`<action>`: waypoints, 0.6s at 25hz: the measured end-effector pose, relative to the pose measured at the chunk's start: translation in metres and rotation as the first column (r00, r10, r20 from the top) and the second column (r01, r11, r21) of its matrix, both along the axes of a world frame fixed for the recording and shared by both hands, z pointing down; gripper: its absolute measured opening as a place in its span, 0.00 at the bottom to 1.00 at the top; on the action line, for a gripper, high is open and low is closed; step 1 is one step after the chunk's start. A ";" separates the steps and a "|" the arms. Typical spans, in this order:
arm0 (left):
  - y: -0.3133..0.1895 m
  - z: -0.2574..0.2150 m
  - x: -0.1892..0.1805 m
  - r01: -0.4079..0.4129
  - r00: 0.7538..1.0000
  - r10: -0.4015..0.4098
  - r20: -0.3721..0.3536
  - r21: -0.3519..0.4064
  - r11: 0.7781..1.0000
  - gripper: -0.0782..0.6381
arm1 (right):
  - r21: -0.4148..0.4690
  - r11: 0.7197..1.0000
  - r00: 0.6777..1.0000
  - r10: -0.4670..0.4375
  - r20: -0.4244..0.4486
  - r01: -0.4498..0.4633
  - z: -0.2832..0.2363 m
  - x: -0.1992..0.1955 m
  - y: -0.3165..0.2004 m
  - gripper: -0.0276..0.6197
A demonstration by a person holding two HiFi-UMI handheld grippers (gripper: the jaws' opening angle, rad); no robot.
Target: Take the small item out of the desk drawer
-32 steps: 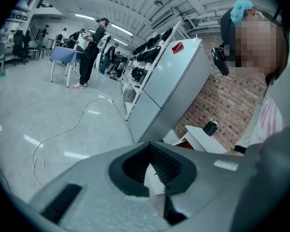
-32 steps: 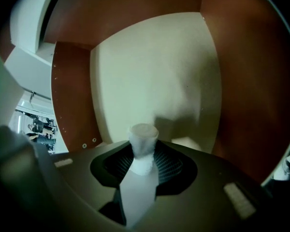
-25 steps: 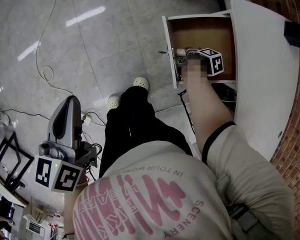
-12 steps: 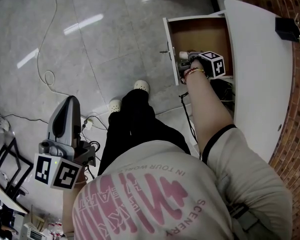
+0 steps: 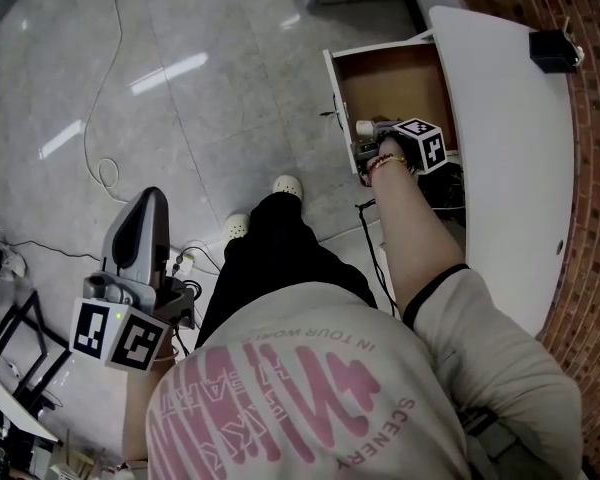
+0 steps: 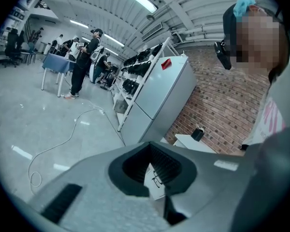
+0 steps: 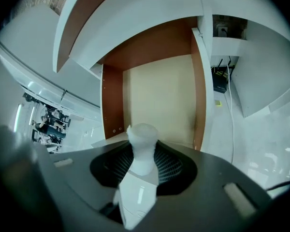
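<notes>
Right gripper (image 5: 364,140) angled down, jaws clamped on small white item (image 7: 142,154), left gripper (image 5: 150,204) at side, jaws together.

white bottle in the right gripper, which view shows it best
The right gripper view: the white bottle fills the centre, clamped between the jaws, cap and neck clear. The head view shows only its small white cap at the drawer. The left gripper view misses it.

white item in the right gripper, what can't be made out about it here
- White item: in the right gripper view its lower end is hidden by the right gripper's body, so its kind is unclear.
- Head view: too small, mostly behind that gripper.
- Drawer rear: head view, under the desktop.
</notes>
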State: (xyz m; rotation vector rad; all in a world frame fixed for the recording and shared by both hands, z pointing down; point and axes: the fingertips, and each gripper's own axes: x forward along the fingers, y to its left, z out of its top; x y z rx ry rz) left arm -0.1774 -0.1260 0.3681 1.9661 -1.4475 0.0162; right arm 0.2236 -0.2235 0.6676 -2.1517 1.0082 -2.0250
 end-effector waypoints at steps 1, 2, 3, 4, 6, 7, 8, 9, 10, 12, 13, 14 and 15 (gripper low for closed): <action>0.002 -0.003 0.000 -0.005 1.000 0.005 0.001 0.005 1.000 0.12 | 0.003 1.000 1.000 -0.005 0.001 0.005 -0.003 -0.002 0.004 0.26; 0.003 -0.005 0.000 -0.011 1.000 0.011 0.002 0.011 1.000 0.12 | 0.006 1.000 1.000 -0.009 0.002 0.009 -0.006 -0.004 0.008 0.26; 0.004 -0.008 -0.001 -0.016 1.000 0.016 0.003 0.018 1.000 0.12 | 0.011 1.000 1.000 -0.012 0.004 0.012 -0.010 -0.005 0.011 0.27; 0.004 -0.010 -0.001 -0.021 1.000 0.021 0.004 0.026 0.999 0.12 | 0.018 1.000 1.000 -0.014 0.006 0.014 -0.014 -0.007 0.013 0.26; 0.003 -0.016 -0.002 -0.033 0.999 0.032 0.005 0.044 0.998 0.12 | 0.038 0.999 1.000 -0.011 0.015 0.010 -0.023 -0.011 0.014 0.26; 0.003 -0.019 -0.002 -0.039 0.999 0.038 0.005 0.052 0.998 0.12 | 0.051 0.999 1.000 -0.010 0.020 0.009 -0.028 -0.013 0.014 0.26; 0.003 -0.021 -0.003 -0.045 0.999 0.044 0.006 0.059 0.997 0.12 | 0.063 0.998 1.000 -0.012 0.025 0.010 -0.034 -0.016 0.015 0.27; 0.003 -0.024 -0.003 -0.051 0.999 0.050 0.007 0.065 0.997 0.12 | 0.074 0.997 0.999 -0.013 0.031 0.011 -0.039 -0.019 0.016 0.26; 0.004 -0.026 -0.004 -0.056 0.998 0.056 0.007 0.070 0.996 0.12 | 0.083 0.996 0.999 -0.012 0.038 0.009 -0.044 -0.022 0.018 0.26; 0.006 -0.031 -0.004 -0.065 0.998 0.065 0.004 0.081 0.995 0.12 | 0.102 0.995 0.998 -0.008 0.057 0.002 -0.054 -0.028 0.022 0.26; 0.007 -0.033 -0.005 -0.067 0.998 0.067 0.001 0.088 0.994 0.12 | 0.113 0.994 0.998 -0.008 0.065 0.001 -0.059 -0.031 0.023 0.27; 0.007 -0.035 -0.005 -0.068 0.998 0.069 -0.002 0.095 0.993 0.12 | 0.124 0.992 0.997 -0.010 0.070 0.001 -0.064 -0.034 0.025 0.26; 0.007 -0.038 -0.005 -0.070 0.997 0.071 -0.005 0.103 0.992 0.12 | 0.136 0.991 0.997 -0.012 0.076 0.002 -0.069 -0.037 0.026 0.27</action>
